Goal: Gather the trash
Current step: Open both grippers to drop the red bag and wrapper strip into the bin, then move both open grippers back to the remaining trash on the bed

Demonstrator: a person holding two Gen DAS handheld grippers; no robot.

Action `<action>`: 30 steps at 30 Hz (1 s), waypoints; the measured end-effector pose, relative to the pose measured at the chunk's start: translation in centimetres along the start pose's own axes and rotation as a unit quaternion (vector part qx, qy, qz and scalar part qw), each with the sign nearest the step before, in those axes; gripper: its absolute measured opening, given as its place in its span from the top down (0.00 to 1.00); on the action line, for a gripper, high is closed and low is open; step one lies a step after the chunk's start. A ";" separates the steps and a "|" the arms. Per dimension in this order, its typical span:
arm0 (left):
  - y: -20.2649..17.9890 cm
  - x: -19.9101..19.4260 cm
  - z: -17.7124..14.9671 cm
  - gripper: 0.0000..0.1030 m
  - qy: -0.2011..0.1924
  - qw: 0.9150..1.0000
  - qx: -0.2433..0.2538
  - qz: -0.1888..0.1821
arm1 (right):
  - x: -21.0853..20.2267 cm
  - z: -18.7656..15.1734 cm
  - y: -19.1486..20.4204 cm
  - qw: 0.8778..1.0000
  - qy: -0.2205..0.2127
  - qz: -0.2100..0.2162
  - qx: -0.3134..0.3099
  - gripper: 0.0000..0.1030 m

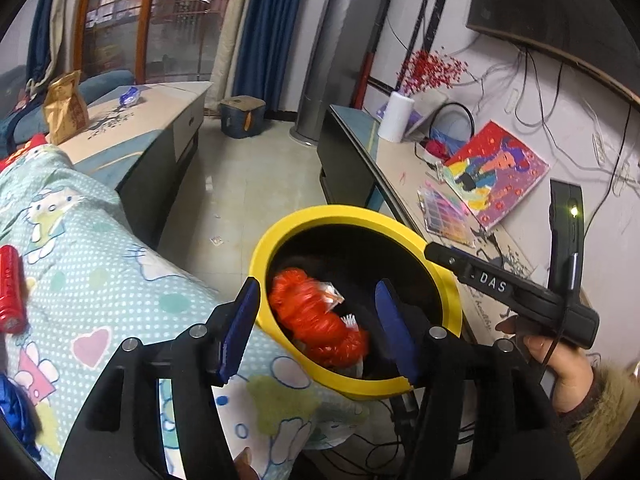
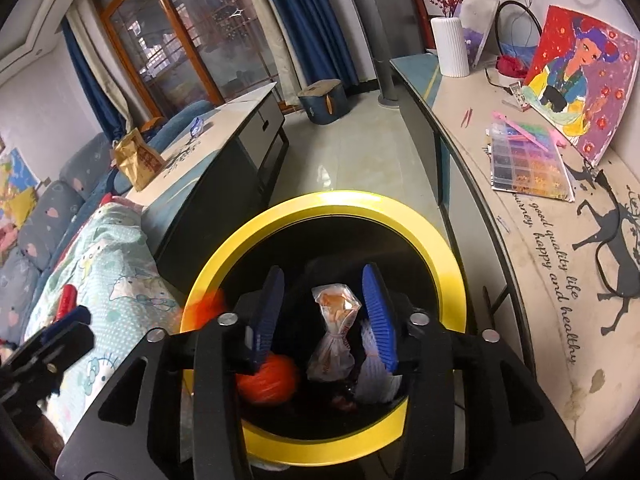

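A yellow-rimmed black trash bin [image 1: 304, 216] [image 2: 328, 202] stands between the bed and a long side table. Inside lie an orange-red crumpled bag [image 1: 316, 316] [image 2: 268, 380], a clear snack wrapper [image 2: 334, 336] and a white ribbed piece [image 2: 372, 376]. My left gripper [image 1: 316, 332] is open and empty over the bin's near rim. My right gripper [image 2: 326, 316] is open and empty above the bin's mouth; it also shows in the left wrist view [image 1: 512, 288]. A red can [image 1: 10, 288] lies on the blanket. A brown paper bag [image 1: 64, 108] [image 2: 138, 160] and a blue wrapper [image 1: 130, 96] [image 2: 196, 126] sit on the far cabinet.
A patterned blanket [image 1: 100, 264] covers the bed at left. The side table [image 2: 540, 248] at right holds a bead box [image 2: 528, 160], a painting [image 2: 580, 76] and a white vase [image 2: 450, 46]. A dark storage box [image 2: 324, 102] stands on the tiled floor.
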State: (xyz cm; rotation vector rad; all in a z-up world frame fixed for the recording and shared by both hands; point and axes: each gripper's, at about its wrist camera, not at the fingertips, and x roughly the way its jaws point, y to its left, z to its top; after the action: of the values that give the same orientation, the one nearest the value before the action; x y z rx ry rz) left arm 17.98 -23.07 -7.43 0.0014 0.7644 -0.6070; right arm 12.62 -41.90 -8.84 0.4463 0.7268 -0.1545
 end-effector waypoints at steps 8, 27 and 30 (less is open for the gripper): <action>1.2 -3.1 0.5 0.06 -0.034 0.999 -0.032 0.007 | -1.1 0.3 1.7 1.000 -0.019 -0.001 -0.023 0.46; 3.7 -8.5 0.5 0.06 -0.087 0.993 -0.070 0.040 | -4.2 1.1 5.9 0.995 -0.054 0.032 -0.078 0.34; 4.5 -9.5 0.4 0.06 -0.095 0.991 -0.075 0.049 | -4.7 1.1 6.7 0.994 -0.060 0.038 -0.086 0.33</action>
State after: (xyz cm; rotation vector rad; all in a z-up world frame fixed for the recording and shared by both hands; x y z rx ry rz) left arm 15.27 -14.50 -1.94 -0.1539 0.6199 -0.4473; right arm 11.73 -36.47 -2.69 0.2981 0.5990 -0.0452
